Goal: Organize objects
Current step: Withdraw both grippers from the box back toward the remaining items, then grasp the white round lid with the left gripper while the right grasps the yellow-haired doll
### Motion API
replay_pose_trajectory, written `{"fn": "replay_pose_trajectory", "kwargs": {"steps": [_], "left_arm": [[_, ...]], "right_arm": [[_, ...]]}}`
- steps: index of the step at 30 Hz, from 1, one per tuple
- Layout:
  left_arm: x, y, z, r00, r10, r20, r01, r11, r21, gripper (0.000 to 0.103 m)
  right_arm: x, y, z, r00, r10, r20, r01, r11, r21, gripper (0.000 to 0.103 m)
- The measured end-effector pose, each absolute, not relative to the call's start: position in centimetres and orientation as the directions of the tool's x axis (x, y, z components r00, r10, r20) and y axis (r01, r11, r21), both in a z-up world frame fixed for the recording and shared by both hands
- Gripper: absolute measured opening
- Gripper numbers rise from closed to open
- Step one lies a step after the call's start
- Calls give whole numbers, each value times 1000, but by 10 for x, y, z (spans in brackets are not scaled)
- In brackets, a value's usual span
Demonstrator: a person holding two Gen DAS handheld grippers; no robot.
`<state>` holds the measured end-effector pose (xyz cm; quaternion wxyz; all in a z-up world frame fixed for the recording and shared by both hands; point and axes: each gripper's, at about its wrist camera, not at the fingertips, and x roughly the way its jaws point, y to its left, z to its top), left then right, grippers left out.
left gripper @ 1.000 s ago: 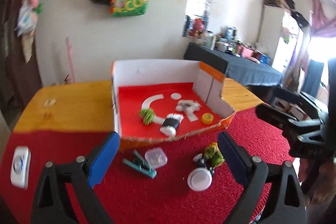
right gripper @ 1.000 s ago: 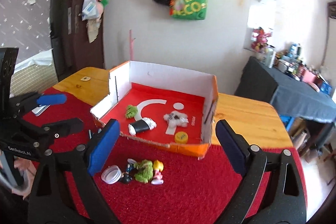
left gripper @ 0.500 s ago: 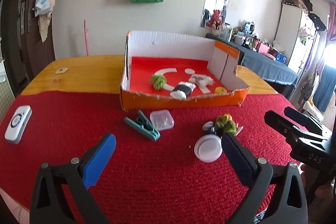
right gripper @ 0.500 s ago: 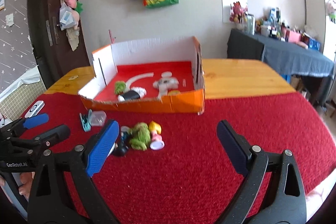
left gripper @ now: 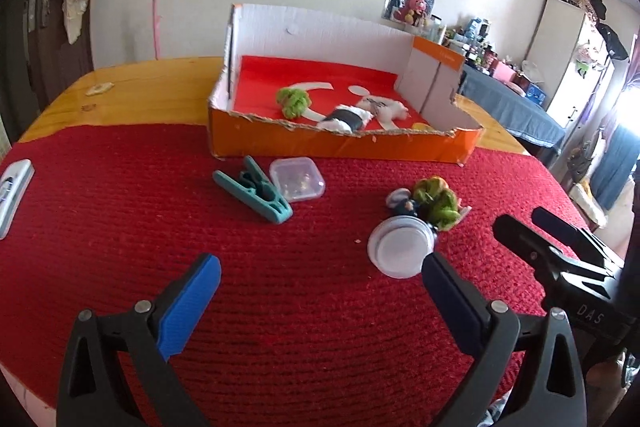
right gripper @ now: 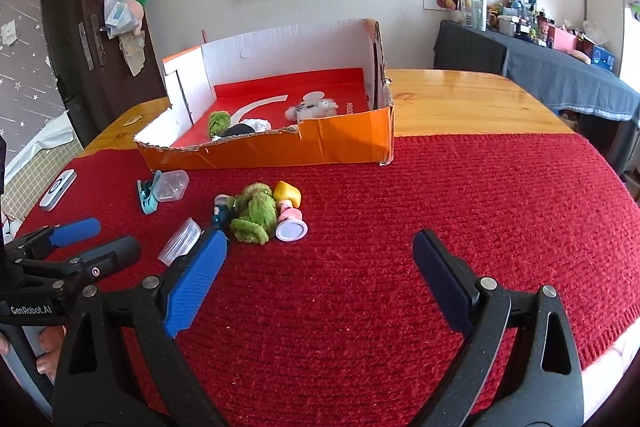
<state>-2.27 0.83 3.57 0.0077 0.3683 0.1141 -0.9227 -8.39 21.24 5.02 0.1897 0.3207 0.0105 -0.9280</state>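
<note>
green plush toy lies beyond both gaping, empty tongs, left and right.

Lighting: bright daylight, strongest from the window at the right edge, blown out to white. Shadows: soft. Glare: sheen on the wooden surface. Focus: sharp centrally. Distortion: heavy fisheye curvature, dark corner vignetting.

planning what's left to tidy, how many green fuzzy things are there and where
2: one green yarn ball inside the orange box, near its left end; one green plush toy out on the red mat, in the small pile of toys. Others may be hidden.
</note>
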Motion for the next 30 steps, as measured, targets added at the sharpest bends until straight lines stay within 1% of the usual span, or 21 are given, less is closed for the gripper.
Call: {"fn": "replay_pose_trajectory", "kwargs": {"steps": [3, 7, 14, 18, 21, 24, 26, 28, 30], "left_arm": [[-27, 12, 31, -707, 129, -696, 60, -969, -241, 102], [-36, 20, 26, -678, 163, -717, 27, -969, -246, 102], [-47, 24, 24, -676, 102, -730, 31, -986, -166, 101], [-51, 21, 23, -667, 31, -745, 47, -995, -84, 99], [-55, 9, 22, -653, -19, -757, 79, -996, -42, 99], [-58, -1, 23, -639, -2, -770, 62, -997, -49, 99], [-60, 0, 25, -636, 35, -771, 23, -998, -64, 96], [-63, 4, 25, -628, 72, -775, -25, -997, -72, 89], [-66, 7, 26, -620, 87, -779, -57, -996, -66, 85]], "right_arm": [[-87, 215, 50, -721, -342, -602, 353, -930, 105, 96], [-90, 219, 50, -722, -338, -604, 346, -932, 108, 96], [-95, 225, 50, -722, -330, -608, 337, -935, 108, 96], [-100, 228, 50, -718, -328, -614, 342, -934, 98, 96], [-104, 226, 51, -714, -322, -622, 367, -928, 60, 96], [-113, 222, 51, -663, -353, -659, 433, -900, 46, 96], [-121, 217, 47, -614, -374, -695, 484, -874, 43, 96], [-129, 211, 41, -576, -359, -735, 513, -858, 17, 96], [-135, 205, 37, -554, -349, -756, 538, -843, -6, 96]]}}
